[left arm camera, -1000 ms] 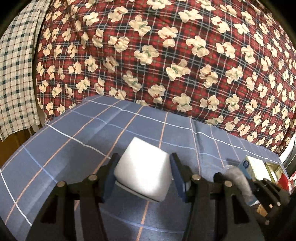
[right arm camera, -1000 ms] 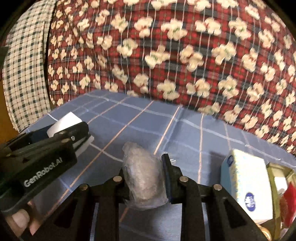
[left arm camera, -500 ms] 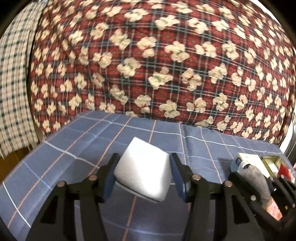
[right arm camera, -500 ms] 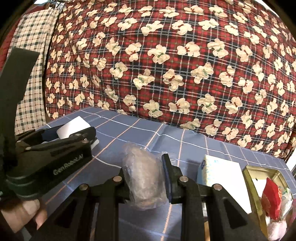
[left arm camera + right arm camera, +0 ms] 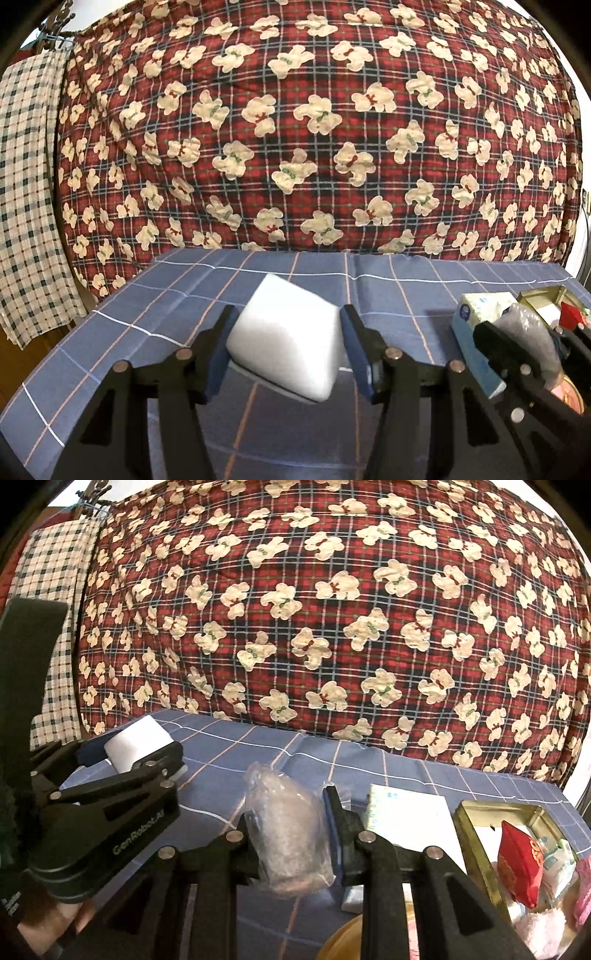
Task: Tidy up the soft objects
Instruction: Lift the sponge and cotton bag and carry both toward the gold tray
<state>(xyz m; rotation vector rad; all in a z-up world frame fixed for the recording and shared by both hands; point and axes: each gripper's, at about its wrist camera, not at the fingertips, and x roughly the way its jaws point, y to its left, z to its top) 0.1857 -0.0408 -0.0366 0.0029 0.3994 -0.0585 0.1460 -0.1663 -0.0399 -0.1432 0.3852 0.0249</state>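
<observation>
My left gripper (image 5: 286,339) is shut on a white foam block (image 5: 284,341), held tilted above the blue checked cloth (image 5: 155,310). The block (image 5: 135,744) and that gripper (image 5: 122,771) also show at the left of the right wrist view. My right gripper (image 5: 290,825) is shut on a grey wad wrapped in clear plastic (image 5: 288,834), lifted off the cloth. From the left wrist view, that wad (image 5: 528,332) and the right gripper (image 5: 524,347) sit at the right edge.
A white and blue tissue pack (image 5: 410,812) lies on the cloth to the right. Beside it stands a gold tin (image 5: 480,845) holding a red pouch (image 5: 517,864) and other small items. A red plaid bear-print quilt (image 5: 314,129) rises behind; a checked cloth (image 5: 26,184) hangs at left.
Both grippers have moved toward the right with their loads, lifting slightly. The tissue pack and gold tin have come further into view. Neither grip has changed.
</observation>
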